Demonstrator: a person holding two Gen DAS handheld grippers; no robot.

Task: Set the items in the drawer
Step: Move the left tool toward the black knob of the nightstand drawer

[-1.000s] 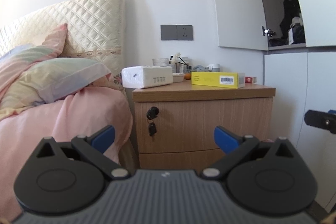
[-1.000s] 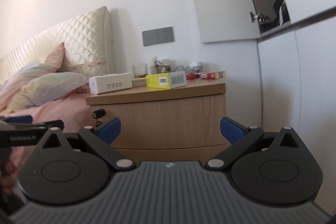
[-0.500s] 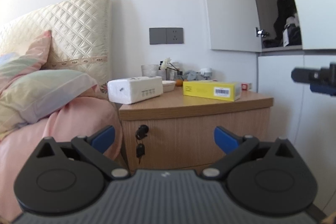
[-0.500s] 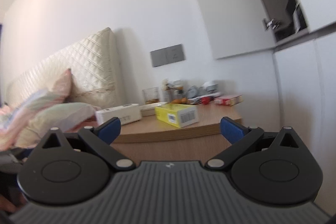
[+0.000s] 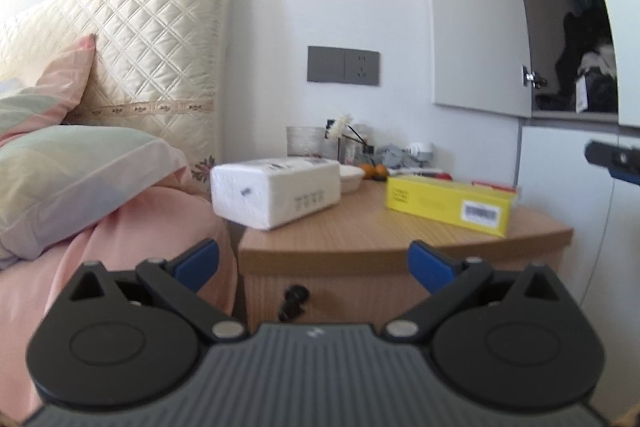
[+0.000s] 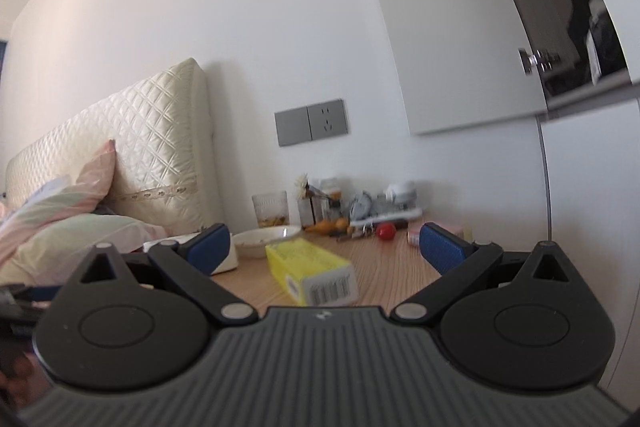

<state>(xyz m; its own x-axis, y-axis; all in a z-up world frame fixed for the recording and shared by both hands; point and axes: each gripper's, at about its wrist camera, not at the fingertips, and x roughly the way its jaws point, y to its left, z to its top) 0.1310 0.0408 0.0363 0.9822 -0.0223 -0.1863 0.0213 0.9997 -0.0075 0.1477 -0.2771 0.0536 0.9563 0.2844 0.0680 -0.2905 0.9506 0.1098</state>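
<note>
Right gripper [image 6: 324,247] faces yellow box [image 6: 312,271] on nightstand [image 5: 400,239], fingers spread wide, empty, prob. lined up for pickup. Left gripper [image 5: 312,263] likewise apart w/ nothing held, low near drawer [image 5: 360,295], front shut.

A pale wood-grain table [image 5: 400,239] with a matt finish carries a soft white paper tissue pack [image 5: 276,191] and a yellow cardboard box [image 5: 448,203]. At upper left, a quilted cream headboard [image 5: 152,47] shows a satin sheen above pink cloth bedding [image 5: 132,227].
</note>
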